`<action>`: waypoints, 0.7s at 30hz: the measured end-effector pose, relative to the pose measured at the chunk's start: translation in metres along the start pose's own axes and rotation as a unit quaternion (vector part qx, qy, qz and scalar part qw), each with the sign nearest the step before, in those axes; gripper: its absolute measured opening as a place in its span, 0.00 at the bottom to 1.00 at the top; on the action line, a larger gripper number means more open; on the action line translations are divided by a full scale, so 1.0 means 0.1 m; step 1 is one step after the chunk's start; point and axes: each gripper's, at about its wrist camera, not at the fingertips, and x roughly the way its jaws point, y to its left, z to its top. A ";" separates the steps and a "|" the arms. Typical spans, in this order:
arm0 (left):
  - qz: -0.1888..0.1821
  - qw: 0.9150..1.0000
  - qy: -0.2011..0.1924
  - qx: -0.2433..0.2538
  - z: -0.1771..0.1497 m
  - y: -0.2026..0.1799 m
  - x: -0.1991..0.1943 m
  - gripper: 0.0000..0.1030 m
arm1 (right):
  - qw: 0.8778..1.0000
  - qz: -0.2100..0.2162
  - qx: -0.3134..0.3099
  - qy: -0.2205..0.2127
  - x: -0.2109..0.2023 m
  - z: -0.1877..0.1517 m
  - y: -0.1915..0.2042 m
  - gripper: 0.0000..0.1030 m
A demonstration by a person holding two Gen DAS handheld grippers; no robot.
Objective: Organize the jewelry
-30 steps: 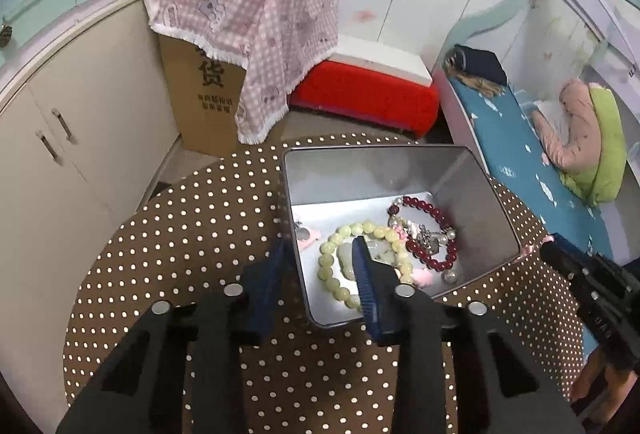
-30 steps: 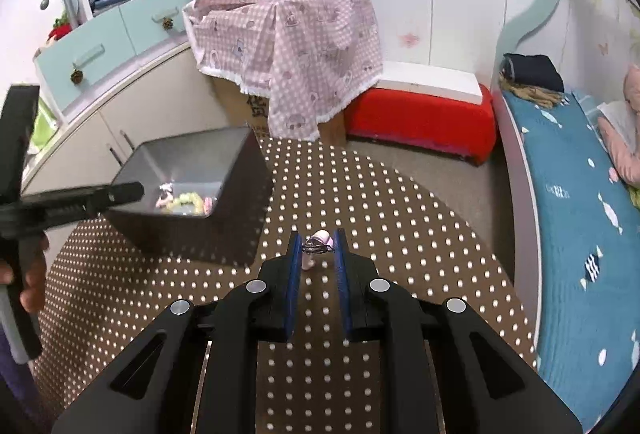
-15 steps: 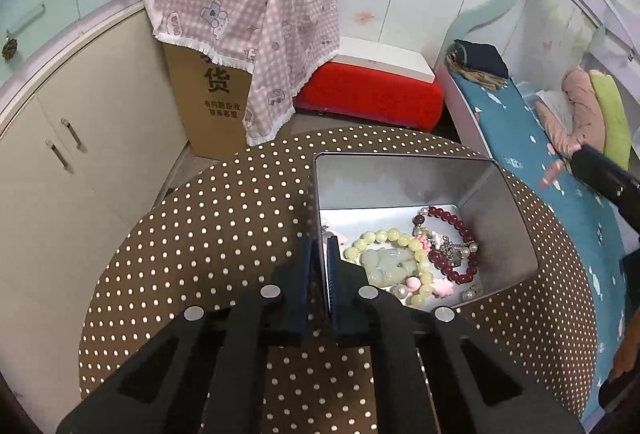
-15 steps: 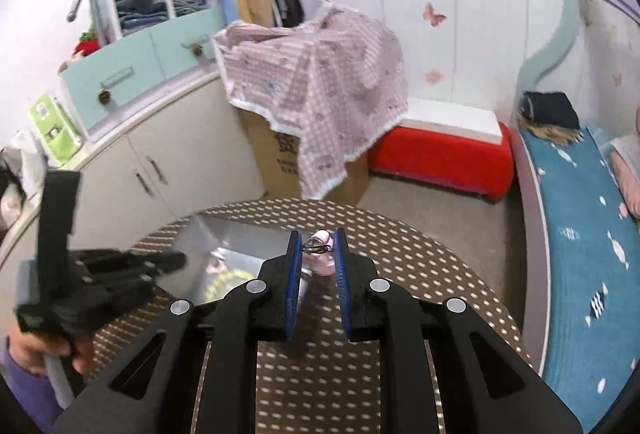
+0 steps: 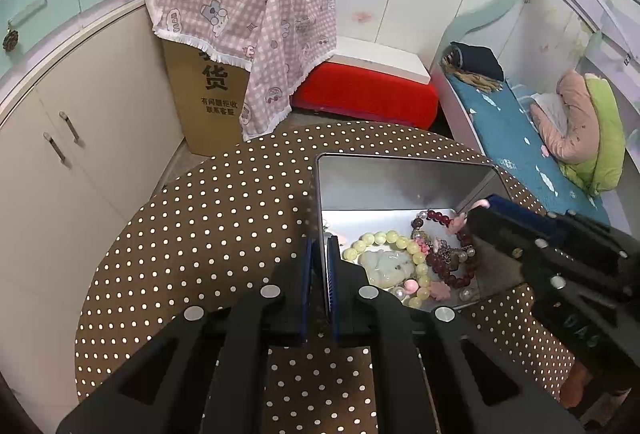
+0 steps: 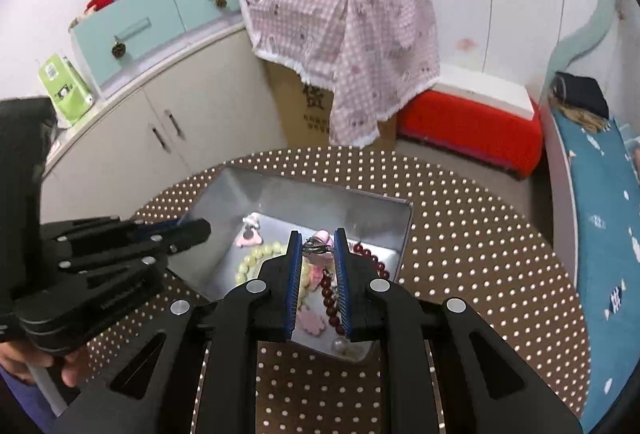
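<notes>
A silver metal tin (image 5: 400, 178) sits on the brown dotted round table (image 5: 224, 218). It holds a yellow-green bead bracelet (image 5: 384, 242), a dark red bead bracelet (image 5: 444, 262) and pink charms. My left gripper (image 5: 319, 246) is shut on the tin's left wall. My right gripper (image 6: 317, 246) is shut on a small pink-and-silver jewelry piece (image 6: 318, 244) and holds it above the tin (image 6: 312, 194). The right gripper also shows in the left wrist view (image 5: 480, 208), over the tin's right side.
A cardboard box under a pink checked cloth (image 5: 240, 18) and a red stool (image 5: 364, 94) stand beyond the table. Cream cabinets (image 5: 76, 130) are on the left. A bed with a blue sheet (image 5: 516, 142) is on the right.
My left gripper closed on the tin's left wall. My right gripper carried the pink jewelry piece from the table's right side to above the tin.
</notes>
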 end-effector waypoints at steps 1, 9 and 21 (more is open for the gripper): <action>0.000 1.000 0.000 0.000 0.00 0.00 0.00 0.06 | 1.000 -0.001 0.002 0.002 0.02 -0.01 0.00 0.16; 0.001 1.000 0.000 0.000 0.00 0.00 0.00 0.06 | 1.000 0.002 0.011 -0.005 0.00 -0.03 -0.04 0.18; 0.003 1.000 -0.024 0.003 0.00 -0.06 -0.22 0.08 | 0.999 -0.003 0.026 -0.031 -0.29 -0.02 -0.06 0.42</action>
